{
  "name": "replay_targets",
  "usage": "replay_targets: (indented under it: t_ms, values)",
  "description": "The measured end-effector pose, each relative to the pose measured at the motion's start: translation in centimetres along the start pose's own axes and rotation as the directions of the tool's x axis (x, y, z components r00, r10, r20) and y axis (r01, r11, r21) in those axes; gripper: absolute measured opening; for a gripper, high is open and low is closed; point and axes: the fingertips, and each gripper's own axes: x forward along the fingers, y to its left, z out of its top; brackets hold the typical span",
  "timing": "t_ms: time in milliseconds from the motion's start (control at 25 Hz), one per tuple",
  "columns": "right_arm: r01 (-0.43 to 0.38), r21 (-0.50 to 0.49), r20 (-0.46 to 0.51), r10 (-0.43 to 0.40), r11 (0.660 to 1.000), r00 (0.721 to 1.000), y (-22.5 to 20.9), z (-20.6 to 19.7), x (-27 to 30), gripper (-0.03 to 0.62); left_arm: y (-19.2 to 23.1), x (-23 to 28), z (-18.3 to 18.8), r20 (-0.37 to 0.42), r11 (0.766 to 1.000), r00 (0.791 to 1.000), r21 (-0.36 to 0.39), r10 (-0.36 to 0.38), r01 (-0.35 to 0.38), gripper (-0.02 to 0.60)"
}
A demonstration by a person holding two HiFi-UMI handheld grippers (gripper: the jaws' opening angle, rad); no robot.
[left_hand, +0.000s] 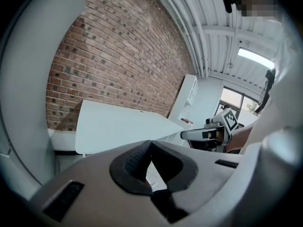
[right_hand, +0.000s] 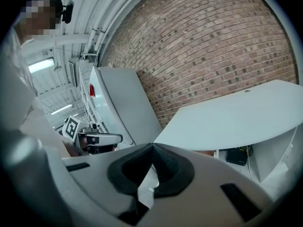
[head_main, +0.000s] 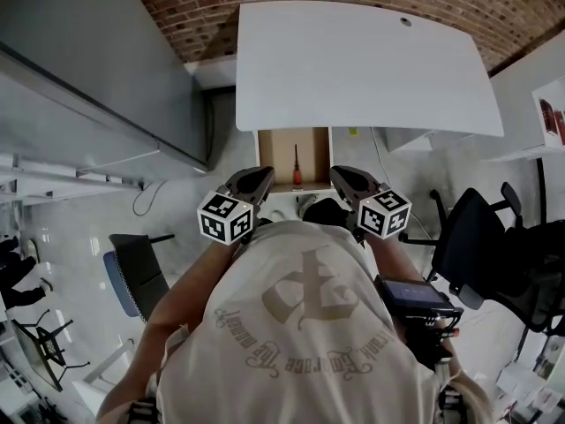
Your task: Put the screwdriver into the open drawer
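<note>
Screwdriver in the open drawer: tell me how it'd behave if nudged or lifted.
The orange-handled screwdriver looks stiff, with a thin straight dark shaft. Its seemingly rounded handle would probably let it roll on the flat brown drawer floor. It is likely light but handle-heavy, as the handle is the thicker end.

No legible text anywhere; ornate lettering on the person's shirt (head_main: 300, 334) too distorted for reading.

At frame centre your screwdriver (head_main: 296, 165) lies in the drawer (head_main: 275, 153), just below the desk (head_main: 353, 69); a chair (head_main: 472, 241) stands lower right.
</note>
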Motion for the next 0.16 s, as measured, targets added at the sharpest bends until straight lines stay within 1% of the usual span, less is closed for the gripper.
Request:
replay_targets:
  t_ms: [160]
  values:
    - [0.001, 0.002, -0.004, -0.001, 1.0, 1.0, 0.02, -0.35, 0.26, 0.021, 0.38, -0.2, -0.23, 0.003, 1.0, 1.0, -0.004, 0.004, -0.004, 0.02]
